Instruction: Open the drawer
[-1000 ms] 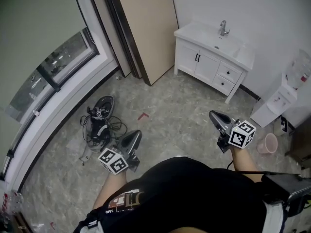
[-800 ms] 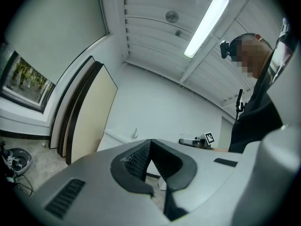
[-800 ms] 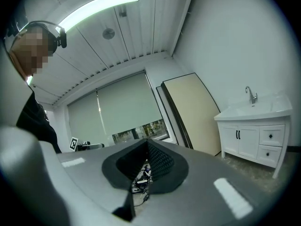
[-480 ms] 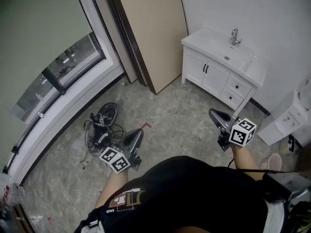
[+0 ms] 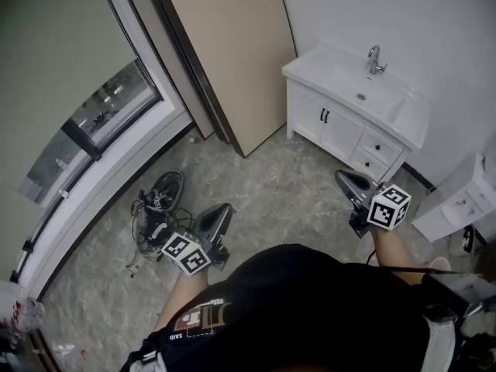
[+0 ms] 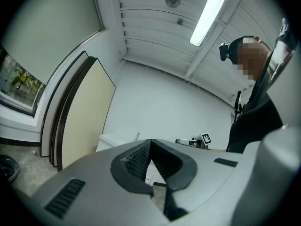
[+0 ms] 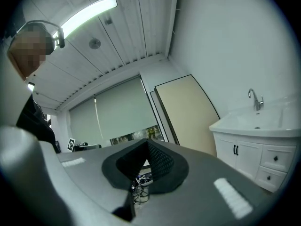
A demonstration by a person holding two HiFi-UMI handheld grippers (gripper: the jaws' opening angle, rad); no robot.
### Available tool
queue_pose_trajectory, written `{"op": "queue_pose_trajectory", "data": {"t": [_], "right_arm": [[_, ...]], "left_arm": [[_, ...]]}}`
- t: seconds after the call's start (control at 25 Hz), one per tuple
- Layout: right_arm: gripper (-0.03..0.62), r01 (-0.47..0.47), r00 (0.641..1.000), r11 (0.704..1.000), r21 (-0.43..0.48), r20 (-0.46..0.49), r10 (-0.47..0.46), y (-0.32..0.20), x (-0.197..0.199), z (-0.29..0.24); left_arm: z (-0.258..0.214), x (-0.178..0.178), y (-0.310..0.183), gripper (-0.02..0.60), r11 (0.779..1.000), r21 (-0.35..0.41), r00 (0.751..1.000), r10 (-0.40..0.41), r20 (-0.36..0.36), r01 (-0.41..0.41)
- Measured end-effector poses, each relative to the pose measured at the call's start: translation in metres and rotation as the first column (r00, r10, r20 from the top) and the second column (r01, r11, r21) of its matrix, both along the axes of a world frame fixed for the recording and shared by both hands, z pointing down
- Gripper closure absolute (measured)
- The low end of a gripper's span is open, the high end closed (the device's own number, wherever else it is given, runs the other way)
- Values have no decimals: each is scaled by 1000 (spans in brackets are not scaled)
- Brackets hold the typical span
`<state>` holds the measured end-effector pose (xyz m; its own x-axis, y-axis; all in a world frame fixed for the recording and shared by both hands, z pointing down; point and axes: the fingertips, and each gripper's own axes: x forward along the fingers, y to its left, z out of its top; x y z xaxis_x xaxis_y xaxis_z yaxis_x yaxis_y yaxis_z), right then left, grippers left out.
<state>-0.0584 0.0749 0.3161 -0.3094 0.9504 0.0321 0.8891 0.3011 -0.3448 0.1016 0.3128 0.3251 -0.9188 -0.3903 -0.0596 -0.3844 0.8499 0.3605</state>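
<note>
Both drawers have come nearer since a second ago: the top drawer [image 5: 381, 147] and the bottom drawer [image 5: 366, 164] now sit just ahead of the right claw [image 5: 341, 176], where earlier a wide stretch of floor lay between them. They are stacked at the right end of the vanity [image 5: 325, 122], both shut flush, each with a small dark knob. The task does not say which one is meant.

The right claw is clenched on nothing. Its own view shows the pads meeting at the tip, with the drawers off to its right, so it is not lined up on a knob yet. It is carried low and level, which looks like a walking pose and not a reach. It would need to open before it could take a knob.

The left claw [image 5: 226, 208] is also clenched and empty, held well to the left of the vanity, probably just along for the walk. A cable heap [image 5: 157, 208] lies on the floor [image 5: 279, 184] beyond it to the left, clear of the path to the drawers.
</note>
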Motion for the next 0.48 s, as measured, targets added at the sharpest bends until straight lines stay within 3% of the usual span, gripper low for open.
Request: {"op": "queue_pose_trajectory", "data": {"t": [0.2,0.48], "right_arm": [[592,-47,999,999,15,-10,47,7,-38,8],[592,-163,987,986,22,15,163,62,-92,3]], "left_arm": [[7,-46,20,581,999,12,999,32,-3,-32],[12,-127,86,581,987,18,987,157,19,-157]]}}
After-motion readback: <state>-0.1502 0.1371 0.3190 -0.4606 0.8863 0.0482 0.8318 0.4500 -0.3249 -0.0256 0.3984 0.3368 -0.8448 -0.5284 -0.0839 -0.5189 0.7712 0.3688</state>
